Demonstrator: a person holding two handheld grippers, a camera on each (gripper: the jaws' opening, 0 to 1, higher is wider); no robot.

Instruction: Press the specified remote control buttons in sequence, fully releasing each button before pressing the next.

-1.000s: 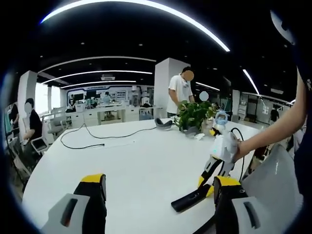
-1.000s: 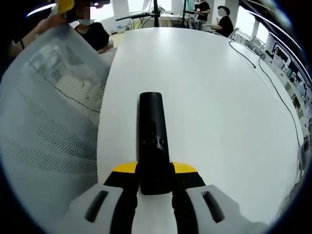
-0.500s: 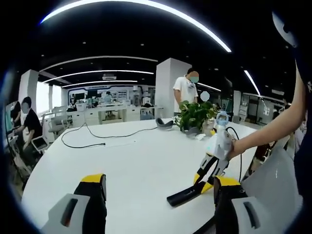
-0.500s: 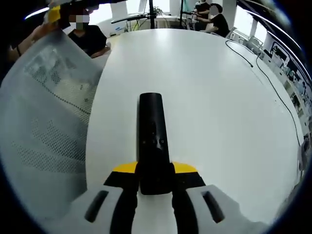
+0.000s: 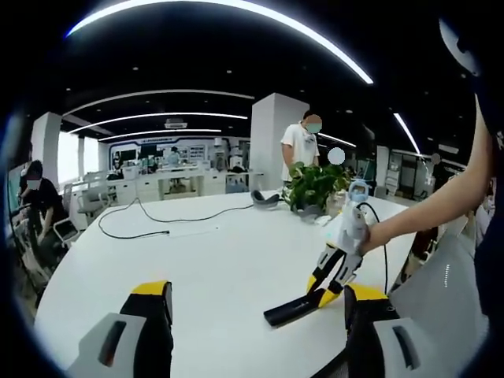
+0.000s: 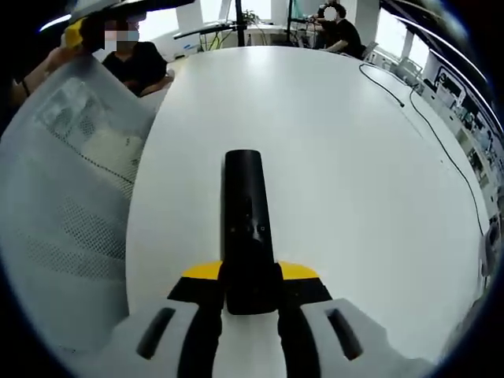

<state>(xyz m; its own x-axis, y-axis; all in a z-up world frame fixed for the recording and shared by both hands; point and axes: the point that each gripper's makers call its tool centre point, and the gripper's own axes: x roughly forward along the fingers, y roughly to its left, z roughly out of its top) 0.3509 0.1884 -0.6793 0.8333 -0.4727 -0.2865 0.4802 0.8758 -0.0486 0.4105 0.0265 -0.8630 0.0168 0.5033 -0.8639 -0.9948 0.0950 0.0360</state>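
Observation:
The black remote control [image 6: 244, 213] lies lengthwise between the right gripper's [image 6: 250, 277] yellow-tipped jaws, which are shut on its near end; its buttons face up and its far end juts out over the white table [image 6: 339, 157]. From the left gripper view, that same remote [image 5: 293, 308] slants down toward the table top [image 5: 197, 260], held by the right gripper [image 5: 335, 264] in a person's hand. My left gripper [image 5: 258, 298] stands open low over the table, nothing between its jaws, the remote's tip just ahead of its right jaw.
A potted plant [image 5: 315, 185], a dark curved object [image 5: 266, 201] and a black cable [image 5: 157, 220] lie at the table's far side. A person [image 5: 299, 146] stands behind the plant. A white mesh chair back [image 6: 71, 181] borders the table edge. Another cable [image 6: 425, 118] runs along the far right.
In the left gripper view the right gripper and the remote have shifted left and a little lower toward the table. The right gripper's grip on the remote is unchanged; its view has drifted slightly.

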